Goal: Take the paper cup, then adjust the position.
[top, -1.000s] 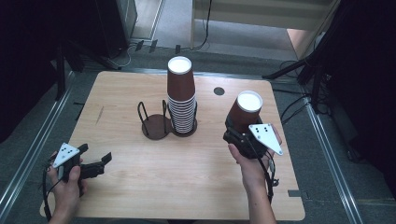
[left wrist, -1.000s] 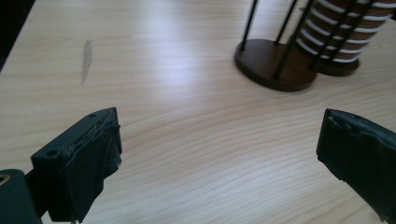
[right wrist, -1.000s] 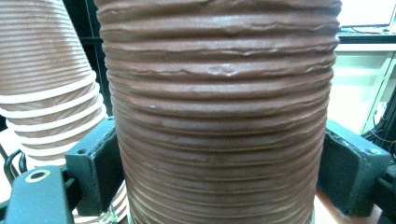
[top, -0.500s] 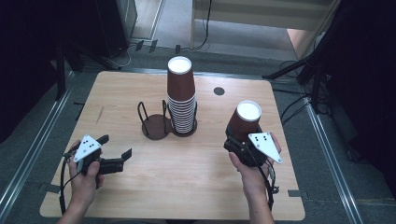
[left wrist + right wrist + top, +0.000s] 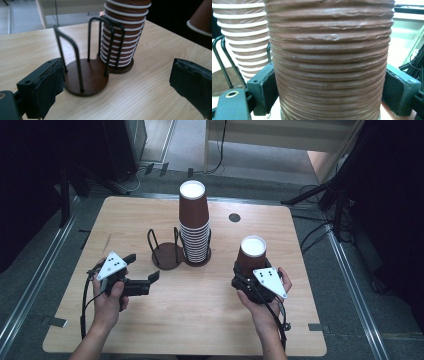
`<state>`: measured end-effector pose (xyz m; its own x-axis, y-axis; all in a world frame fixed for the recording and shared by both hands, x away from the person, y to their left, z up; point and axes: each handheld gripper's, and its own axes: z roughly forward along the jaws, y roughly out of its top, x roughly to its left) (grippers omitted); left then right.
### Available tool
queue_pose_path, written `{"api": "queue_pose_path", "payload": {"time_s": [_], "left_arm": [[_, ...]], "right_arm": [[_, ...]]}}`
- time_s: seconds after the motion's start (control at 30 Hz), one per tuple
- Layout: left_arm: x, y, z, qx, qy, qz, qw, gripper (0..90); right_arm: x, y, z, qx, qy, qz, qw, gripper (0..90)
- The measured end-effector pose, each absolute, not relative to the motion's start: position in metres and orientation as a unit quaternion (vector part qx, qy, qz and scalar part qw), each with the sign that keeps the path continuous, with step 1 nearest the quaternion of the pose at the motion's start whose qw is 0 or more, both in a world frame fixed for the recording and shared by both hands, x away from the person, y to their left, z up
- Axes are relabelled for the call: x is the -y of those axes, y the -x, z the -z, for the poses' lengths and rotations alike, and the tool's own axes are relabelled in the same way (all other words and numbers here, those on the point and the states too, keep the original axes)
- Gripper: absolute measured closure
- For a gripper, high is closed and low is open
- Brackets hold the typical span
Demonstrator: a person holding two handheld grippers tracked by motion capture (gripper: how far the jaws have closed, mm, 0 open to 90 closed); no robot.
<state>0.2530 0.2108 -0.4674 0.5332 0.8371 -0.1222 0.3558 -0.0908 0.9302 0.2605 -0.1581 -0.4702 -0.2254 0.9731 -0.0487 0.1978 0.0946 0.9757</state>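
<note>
A: 2 grippers, listed left to right. Left gripper (image 5: pixel 142 272): jaws wide apart, nothing between them, held level by the left hand (image 5: pixel 111 292) and aimed at the rack (image 5: pixel 166 256), probably to steady it.

B: Then the stack (image 5: pixel 195 227), nested upside down in the rack's right bay. Left bay bare.

A: Right gripper (image 5: pixel 249 277): clamped on 1 cup (image 5: pixel 251 254), inverted, near the table (image 5: pixel 200 320) right of the stack. Right hand (image 5: pixel 265 295) palm-in, gripper pointing forward.

A wooden table (image 5: pixel 150 330) stands on grey floor (image 5: pixel 30 285), with a small black disc (image 5: pixel 234 217) near its far edge.
</note>
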Motion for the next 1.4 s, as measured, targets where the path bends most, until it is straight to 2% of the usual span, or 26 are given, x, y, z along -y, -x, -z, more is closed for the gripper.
{"api": "queue_pose_path", "payload": {"time_s": [0.7, 1.0, 1.1, 1.4], "left_arm": [[-0.179, -0.249, 0.456, -0.37, -0.734, -0.178, 0.541, 0.5], [-0.166, -0.246, 0.454, -0.356, -0.75, -0.158, 0.535, 1.0], [-0.162, -0.246, 0.453, -0.357, -0.751, -0.158, 0.532, 4.1], [-0.144, -0.243, 0.455, -0.325, -0.778, -0.132, 0.521, 2.1]], "right_arm": [[0.117, -0.251, 0.496, -0.677, -0.399, -0.434, 0.442, 14.3], [0.1, -0.243, 0.502, -0.697, -0.364, -0.422, 0.452, 14.4], [0.096, -0.24, 0.504, -0.704, -0.35, -0.414, 0.459, 14.5], [0.09, -0.235, 0.509, -0.717, -0.321, -0.401, 0.472, 14.5]]}}
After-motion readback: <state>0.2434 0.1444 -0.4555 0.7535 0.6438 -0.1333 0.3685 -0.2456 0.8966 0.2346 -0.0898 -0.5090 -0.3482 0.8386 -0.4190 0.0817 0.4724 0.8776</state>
